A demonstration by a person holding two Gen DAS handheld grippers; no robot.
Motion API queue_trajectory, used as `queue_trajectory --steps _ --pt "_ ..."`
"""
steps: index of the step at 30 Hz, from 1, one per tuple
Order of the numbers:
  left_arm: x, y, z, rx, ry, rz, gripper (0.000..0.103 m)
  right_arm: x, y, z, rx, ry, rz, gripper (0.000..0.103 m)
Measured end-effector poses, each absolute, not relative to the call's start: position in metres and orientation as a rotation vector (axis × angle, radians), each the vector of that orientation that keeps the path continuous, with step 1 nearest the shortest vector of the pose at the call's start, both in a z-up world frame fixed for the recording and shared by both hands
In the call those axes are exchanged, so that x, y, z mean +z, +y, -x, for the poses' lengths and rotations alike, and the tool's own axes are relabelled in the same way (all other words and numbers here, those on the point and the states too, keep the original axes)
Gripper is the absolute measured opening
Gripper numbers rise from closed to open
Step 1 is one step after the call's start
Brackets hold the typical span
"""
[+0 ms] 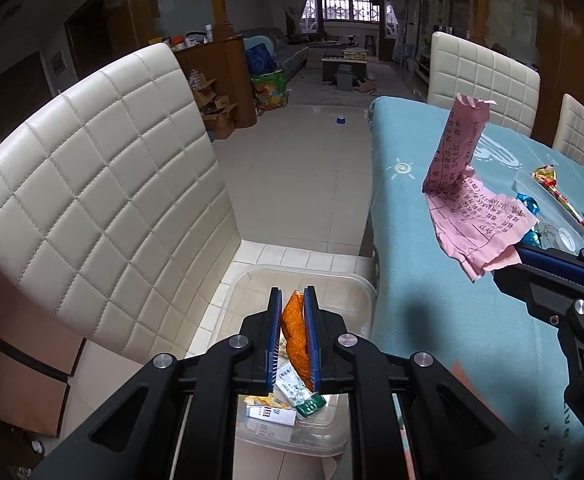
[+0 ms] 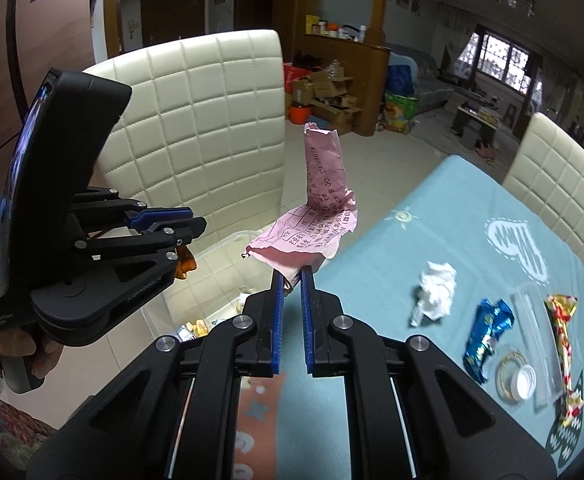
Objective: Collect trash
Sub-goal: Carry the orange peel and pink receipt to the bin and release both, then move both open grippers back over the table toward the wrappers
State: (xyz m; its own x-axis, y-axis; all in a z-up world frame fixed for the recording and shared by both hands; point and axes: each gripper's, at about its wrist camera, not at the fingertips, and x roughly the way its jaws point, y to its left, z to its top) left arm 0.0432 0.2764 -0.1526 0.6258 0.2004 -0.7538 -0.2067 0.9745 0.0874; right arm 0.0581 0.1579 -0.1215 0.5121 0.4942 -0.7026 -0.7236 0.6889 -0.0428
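Note:
My left gripper (image 1: pixel 293 300) is shut on an orange wrapper (image 1: pixel 295 334) and holds it above a clear plastic bin (image 1: pixel 362 286) that stands on a cream chair seat and holds several scraps. My right gripper (image 2: pixel 293 280) is shut on a crumpled pink paper slip (image 2: pixel 312 220), held over the table's left edge; it also shows in the left wrist view (image 1: pixel 476 208). On the blue tablecloth (image 2: pixel 432 208) lie a white tissue wad (image 2: pixel 436 290), a blue wrapper (image 2: pixel 486 334), a red-gold wrapper (image 2: pixel 564 336), a clear sleeve and a small white cap (image 2: pixel 522 380).
A cream quilted chair (image 1: pixel 92 184) stands left of the table, its back rising beside the bin. Two more cream chairs (image 1: pixel 484 76) stand at the table's far side. Tiled floor (image 1: pixel 292 168) runs between chair and table; cardboard boxes (image 1: pixel 212 108) sit by a wooden cabinet.

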Motion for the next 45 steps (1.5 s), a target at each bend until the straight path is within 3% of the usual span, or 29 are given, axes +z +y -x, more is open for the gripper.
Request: queue_trajectory --steps 15,16,18,20,22,23,24,25,45 --pt "-0.163 0.306 -0.06 0.225 0.905 0.101 0.014 -0.128 0.185 -0.081 0.791 0.77 0.355 0.014" --pt "-0.164 0.308 -0.062 0.228 0.914 0.117 0.019 -0.128 0.186 -0.081 0.792 0.768 0.36 0.014" --pt "-0.166 0.314 -0.063 0.239 0.915 0.153 0.069 -0.128 0.187 -0.083 0.779 0.754 0.381 0.014" --pt "-0.161 0.318 -0.058 0.272 0.85 0.173 0.077 -0.129 0.187 -0.084 0.773 0.75 0.392 0.017" --pt "-0.158 0.317 -0.057 0.27 0.837 0.161 0.078 -0.129 0.187 -0.086 0.764 0.747 0.388 0.026" --pt "-0.158 0.316 -0.058 0.283 0.841 0.141 0.078 -0.129 0.185 -0.087 0.761 0.744 0.379 0.044" --pt "-0.159 0.316 -0.058 0.288 0.843 0.134 0.079 -0.128 0.185 -0.087 0.757 0.736 0.374 0.07" --pt "-0.159 0.316 -0.058 0.29 0.846 0.133 0.079 -0.127 0.184 -0.086 0.747 0.718 0.368 0.078" --pt "-0.141 0.296 -0.036 0.3 0.839 0.12 0.079 -0.109 0.152 -0.067 0.718 0.693 0.319 0.079"
